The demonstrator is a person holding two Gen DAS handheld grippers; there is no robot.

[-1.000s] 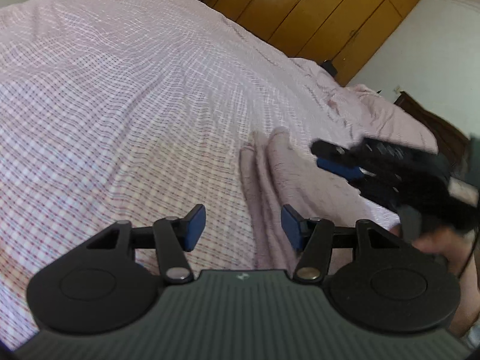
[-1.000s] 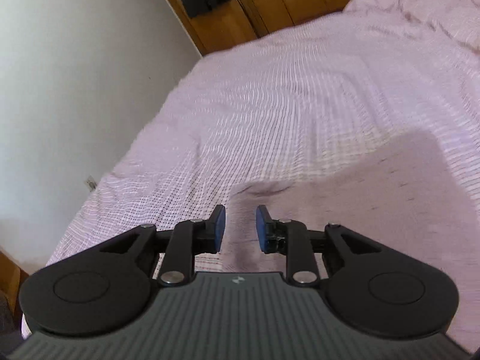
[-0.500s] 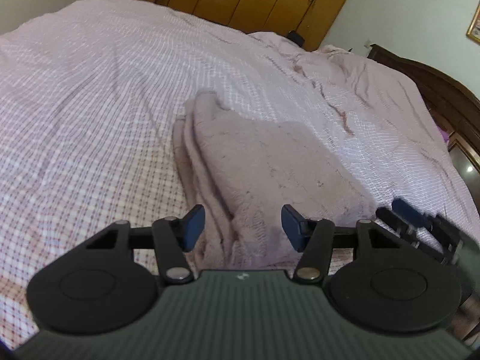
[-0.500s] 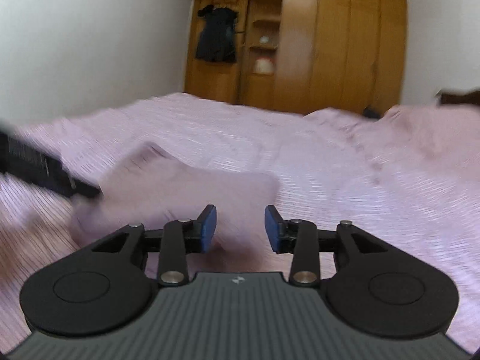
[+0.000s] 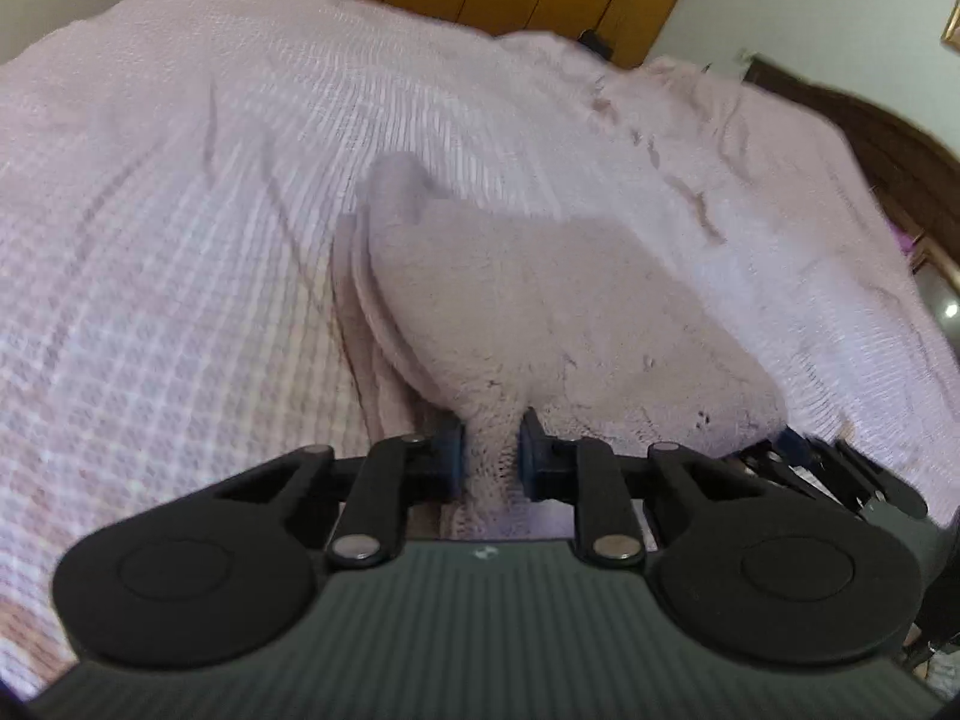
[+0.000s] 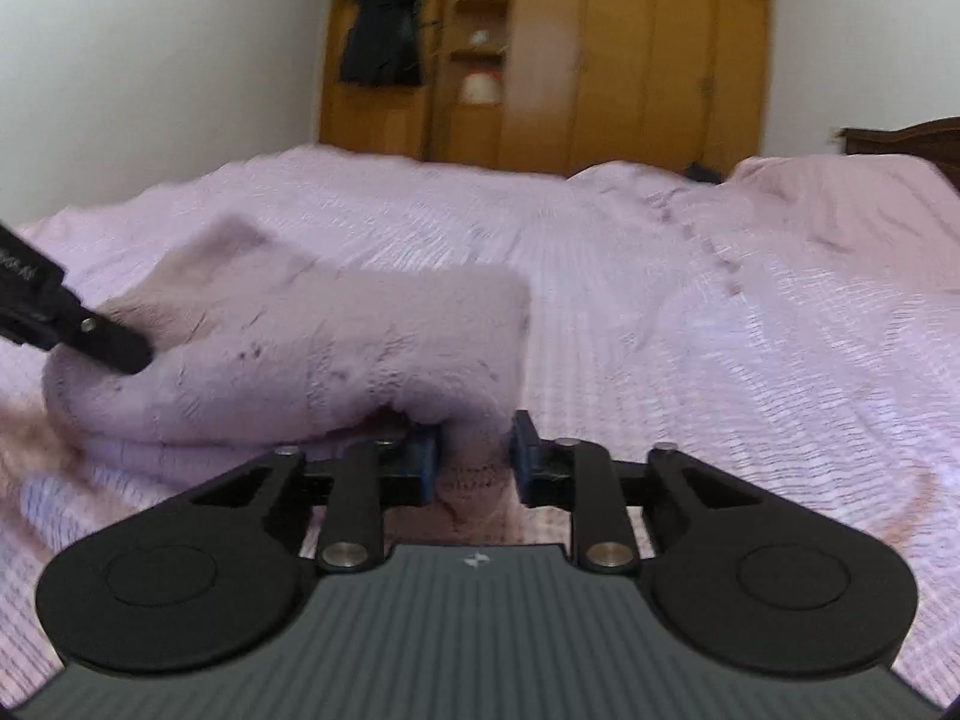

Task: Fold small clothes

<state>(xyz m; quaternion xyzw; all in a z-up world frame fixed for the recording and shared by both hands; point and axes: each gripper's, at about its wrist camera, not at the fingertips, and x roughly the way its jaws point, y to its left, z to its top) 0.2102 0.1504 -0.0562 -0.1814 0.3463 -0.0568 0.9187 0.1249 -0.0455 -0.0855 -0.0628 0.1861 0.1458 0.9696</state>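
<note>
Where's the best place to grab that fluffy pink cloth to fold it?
By its near edge, one corner each, coming low from the front. The fluffy pink cloth lies flat and layered on the bedspread; the left gripper and right gripper are pinching bunched fabric there.

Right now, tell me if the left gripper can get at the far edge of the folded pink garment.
Probably not as things stand: the left gripper is shut on the folded pink garment's near edge, so it would have to let go first.
</note>
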